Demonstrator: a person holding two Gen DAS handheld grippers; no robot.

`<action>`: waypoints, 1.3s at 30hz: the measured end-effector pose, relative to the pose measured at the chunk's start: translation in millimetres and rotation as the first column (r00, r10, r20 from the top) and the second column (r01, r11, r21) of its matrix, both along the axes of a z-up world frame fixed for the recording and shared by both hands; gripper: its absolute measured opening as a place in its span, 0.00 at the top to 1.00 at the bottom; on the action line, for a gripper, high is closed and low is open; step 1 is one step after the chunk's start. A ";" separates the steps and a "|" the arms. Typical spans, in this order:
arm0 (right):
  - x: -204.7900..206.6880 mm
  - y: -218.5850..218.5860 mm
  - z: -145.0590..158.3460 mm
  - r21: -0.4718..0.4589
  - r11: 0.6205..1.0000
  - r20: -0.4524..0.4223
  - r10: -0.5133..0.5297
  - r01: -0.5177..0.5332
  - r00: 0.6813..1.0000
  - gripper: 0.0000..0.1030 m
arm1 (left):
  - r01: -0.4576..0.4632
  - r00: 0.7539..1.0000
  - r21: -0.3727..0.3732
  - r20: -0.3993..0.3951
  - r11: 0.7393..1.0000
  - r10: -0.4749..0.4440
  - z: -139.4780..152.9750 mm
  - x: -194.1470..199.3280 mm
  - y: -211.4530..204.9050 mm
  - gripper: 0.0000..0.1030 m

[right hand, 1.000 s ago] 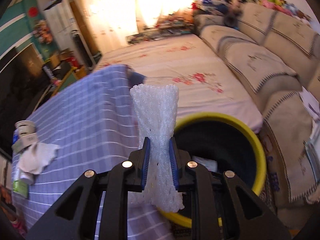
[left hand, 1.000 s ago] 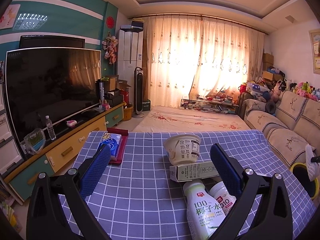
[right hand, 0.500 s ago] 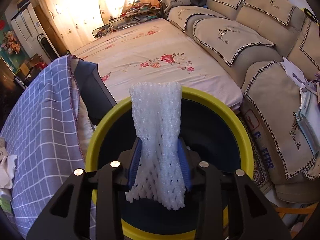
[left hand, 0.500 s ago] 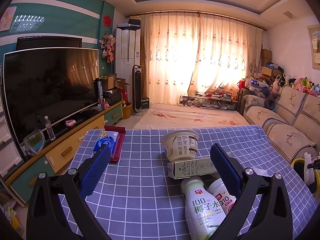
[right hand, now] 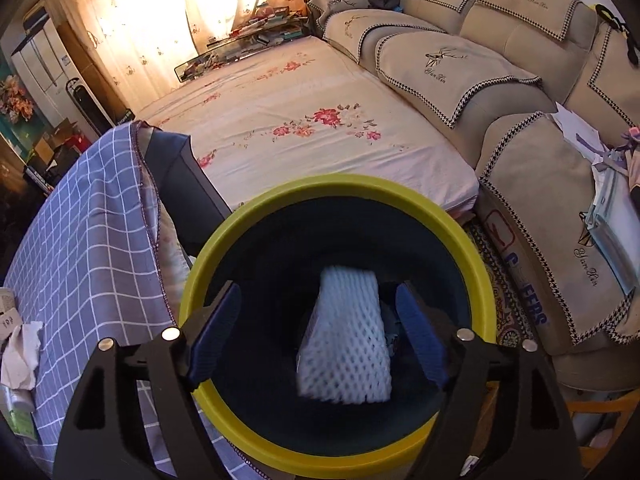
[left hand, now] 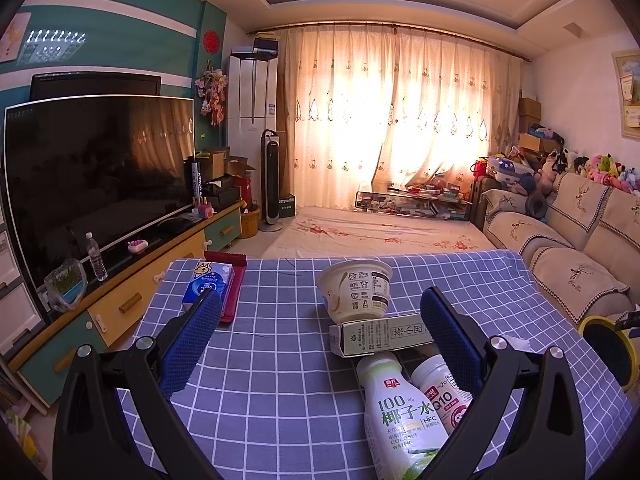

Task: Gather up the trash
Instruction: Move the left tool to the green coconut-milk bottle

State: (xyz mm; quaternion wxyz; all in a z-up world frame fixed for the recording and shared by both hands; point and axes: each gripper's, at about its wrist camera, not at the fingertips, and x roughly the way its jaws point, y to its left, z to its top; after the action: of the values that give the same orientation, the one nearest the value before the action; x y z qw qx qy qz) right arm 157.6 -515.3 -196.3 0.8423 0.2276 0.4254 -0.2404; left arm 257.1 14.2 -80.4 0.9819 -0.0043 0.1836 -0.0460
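- Over the yellow-rimmed bin (right hand: 472, 252), right claw (right hand: 318, 334) opening, pads clear of the white foam net (right hand: 346, 338), which sits blurred between them, loose, dropping into the dark interior.
- Above the checked tabletop (left hand: 280, 360), left claw (left hand: 320, 332) spread wide, gripping nothing.
- Judged from this: one piece as good as binned, most left to collect.
- On the tabletop yet: yogurt cup (left hand: 356, 290), tea carton (left hand: 380, 334), coconut water bottle (left hand: 404, 416), smaller bottle (left hand: 444, 392), crumpled tissue (right hand: 22, 352).
- Tissue pack (left hand: 208, 282) on a red tray (left hand: 234, 292): trash or not, unclear.
- Bin's contents lost in shadow; bottles cut off by the left claw's finger and the frame edge.
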 end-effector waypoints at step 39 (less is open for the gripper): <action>49.0 181.9 82.4 -0.267 0.933 0.429 0.341 -0.243 0.836 0.17 | -0.003 0.916 0.025 -0.400 1.000 0.013 -82.8 -33.8 -49.8 0.25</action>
State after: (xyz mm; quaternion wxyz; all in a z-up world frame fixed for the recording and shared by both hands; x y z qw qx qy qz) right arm 206.7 -333.4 -113.9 0.9652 0.1247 0.2124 -0.0881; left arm 223.3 -35.6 -163.3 0.9238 -0.0025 0.3810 -0.0380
